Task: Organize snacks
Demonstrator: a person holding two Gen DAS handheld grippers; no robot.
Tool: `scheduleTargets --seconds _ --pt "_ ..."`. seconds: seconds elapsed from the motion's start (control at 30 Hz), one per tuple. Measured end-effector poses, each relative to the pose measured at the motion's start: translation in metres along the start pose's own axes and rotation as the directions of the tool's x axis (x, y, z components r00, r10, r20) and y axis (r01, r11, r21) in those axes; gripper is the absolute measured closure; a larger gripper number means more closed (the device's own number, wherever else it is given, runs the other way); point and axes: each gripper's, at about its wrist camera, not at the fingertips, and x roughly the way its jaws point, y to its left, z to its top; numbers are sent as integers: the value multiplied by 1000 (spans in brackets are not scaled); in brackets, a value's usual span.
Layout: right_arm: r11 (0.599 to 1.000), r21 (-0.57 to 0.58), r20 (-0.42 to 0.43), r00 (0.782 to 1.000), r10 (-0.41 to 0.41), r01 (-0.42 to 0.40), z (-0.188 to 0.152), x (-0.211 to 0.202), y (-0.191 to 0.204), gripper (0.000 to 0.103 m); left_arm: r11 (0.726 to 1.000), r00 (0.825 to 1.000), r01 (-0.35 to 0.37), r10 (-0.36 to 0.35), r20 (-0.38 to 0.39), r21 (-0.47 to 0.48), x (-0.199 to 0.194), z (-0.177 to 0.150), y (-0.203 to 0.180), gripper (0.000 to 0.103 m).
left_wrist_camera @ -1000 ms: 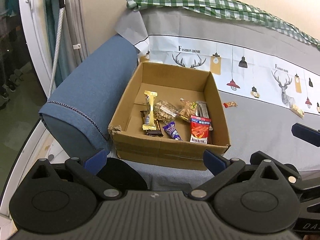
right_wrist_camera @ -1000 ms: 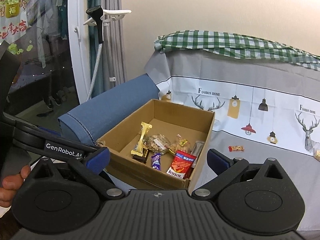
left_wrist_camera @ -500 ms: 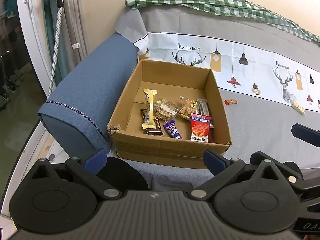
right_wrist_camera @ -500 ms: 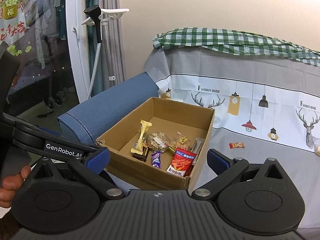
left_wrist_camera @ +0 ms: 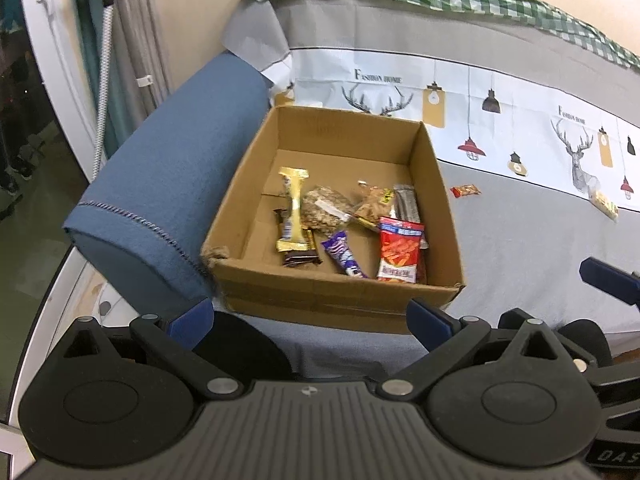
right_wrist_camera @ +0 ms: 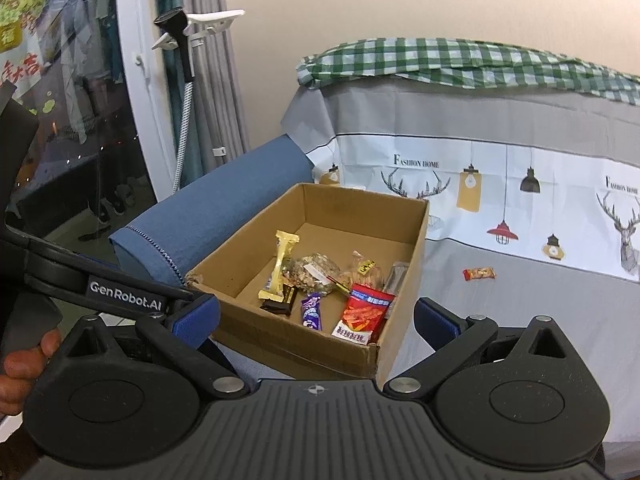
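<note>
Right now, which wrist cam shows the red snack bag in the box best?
Left wrist. It looks down into the cardboard box, so the red snack bag lies nearly face-on against the right wall, its whole front showing. The right wrist view sees the bag at a lower angle, foreshortened, with its lower corner cut off by the box's front wall.

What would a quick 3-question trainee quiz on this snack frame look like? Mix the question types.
1. True or false: the left gripper is holding a snack.
2. Where does the small red candy lie? A) inside the cardboard box B) on the grey cover, to the right of the box C) on the blue armrest
3. Fill in: the red chip packet lies near the box's front ____ corner, seen from the left wrist view.

Key: 1 false, both the left gripper and the right gripper have open fingers with nothing between them. 2 B. 3 right.
</note>
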Motion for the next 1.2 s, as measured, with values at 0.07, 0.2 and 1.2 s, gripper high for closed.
scheduleTargets --seconds 0.07,0.2,1.2 --pt "1000 25 3 1000 -13 13 -1 3 -10 1 1000 1000 8 -8 -4 21 4 10 -11 0" --pt "994 80 13 997 -76 75 -4 5 -47 1 995 998 58 -55 -37 81 20 39 -45 0" --pt "720 -30 -265 689 -674 693 -41 196 -672 1 903 925 138 28 -378 406 425 177 -336 0"
